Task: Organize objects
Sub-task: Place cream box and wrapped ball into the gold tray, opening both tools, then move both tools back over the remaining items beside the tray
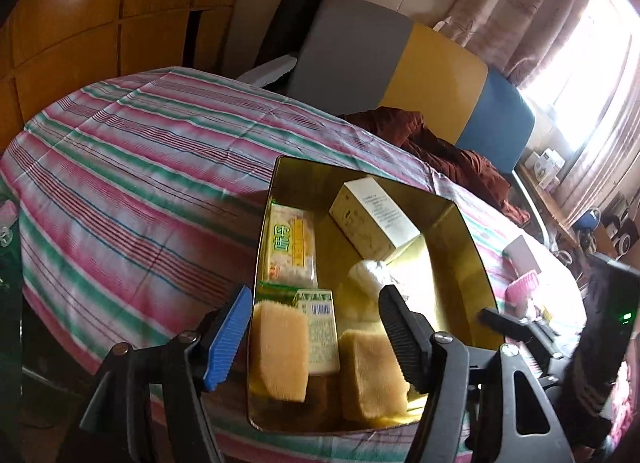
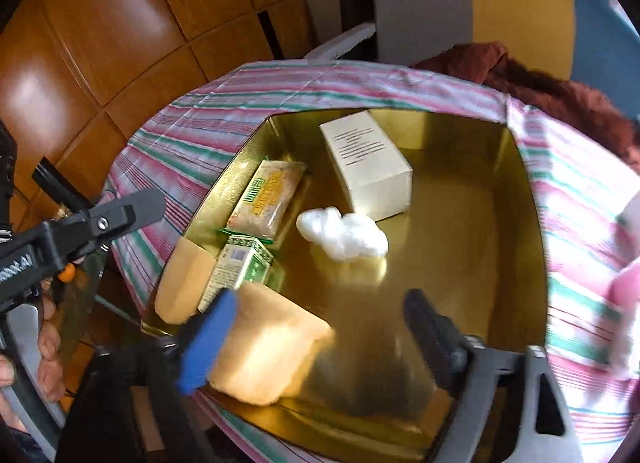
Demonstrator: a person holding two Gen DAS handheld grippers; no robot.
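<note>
- Currently both tools, left tool (image 1: 316, 337) and right tool (image 2: 320, 339), stand open, gripping nothing.
- Sponges (image 2: 272, 351) lie inside the gold tin (image 2: 460, 191) on the table (image 1: 120, 167).
- Risk: a descending finger could snag the tin rim, tipping the contents.

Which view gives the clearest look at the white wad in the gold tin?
Right wrist: the white wad lies whole and unobstructed on the tin's floor. In the left wrist view, the tool's black finger partly covers the wad.

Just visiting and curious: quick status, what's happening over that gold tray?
Both grippers open, holding nothing: left gripper, right gripper. Two sponges, packets, white box in gold tray. Nothing blocking.
</note>
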